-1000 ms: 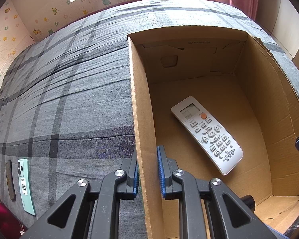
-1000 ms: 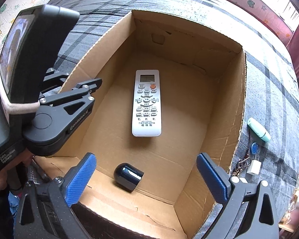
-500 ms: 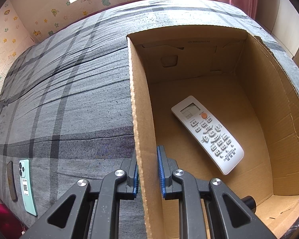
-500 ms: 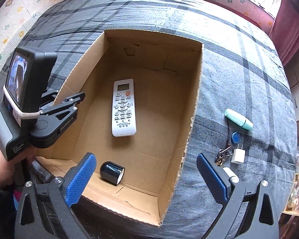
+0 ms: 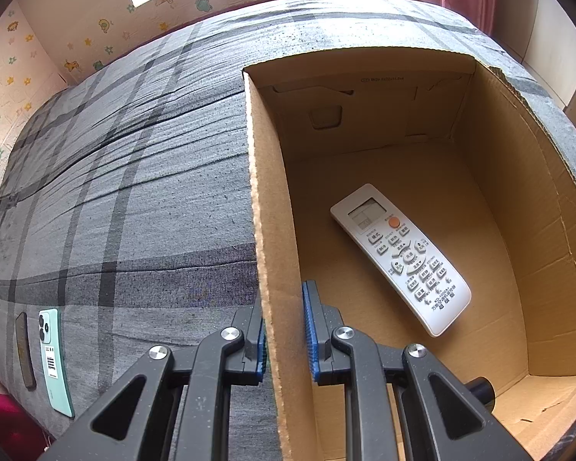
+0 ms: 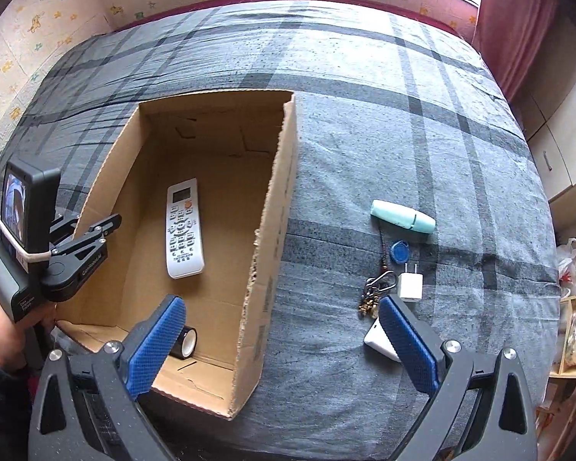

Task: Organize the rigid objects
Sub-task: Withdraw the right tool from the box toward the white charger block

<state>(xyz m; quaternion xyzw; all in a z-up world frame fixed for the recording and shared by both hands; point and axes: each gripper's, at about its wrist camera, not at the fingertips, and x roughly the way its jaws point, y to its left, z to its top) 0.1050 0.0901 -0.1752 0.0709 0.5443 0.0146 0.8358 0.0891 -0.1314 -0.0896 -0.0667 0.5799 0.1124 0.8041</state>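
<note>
An open cardboard box (image 5: 267, 230) lies on a grey plaid bed. My left gripper (image 5: 287, 326) is shut on the box's left wall, one blue pad on each side. In the right wrist view the same gripper (image 6: 96, 236) clamps that wall (image 6: 107, 188). Inside the box lie a white remote (image 5: 399, 257) (image 6: 184, 230) and a dark cylinder (image 6: 186, 340). My right gripper (image 6: 280, 307) hangs open and holds nothing, above the box's right wall (image 6: 276, 230) and the bed beside it.
Right of the box on the bed lie a mint case (image 6: 403, 217), a blue fob (image 6: 399, 249), a white plug (image 6: 411, 286), keys (image 6: 376, 292) and a white object (image 6: 380, 340) partly behind a finger. A mint phone (image 5: 55, 357) and a dark slim item (image 5: 25, 349) lie left.
My right gripper has risen and moved right, from over the box's inside to over its right wall, still open. The left gripper keeps its hold on the wall.
</note>
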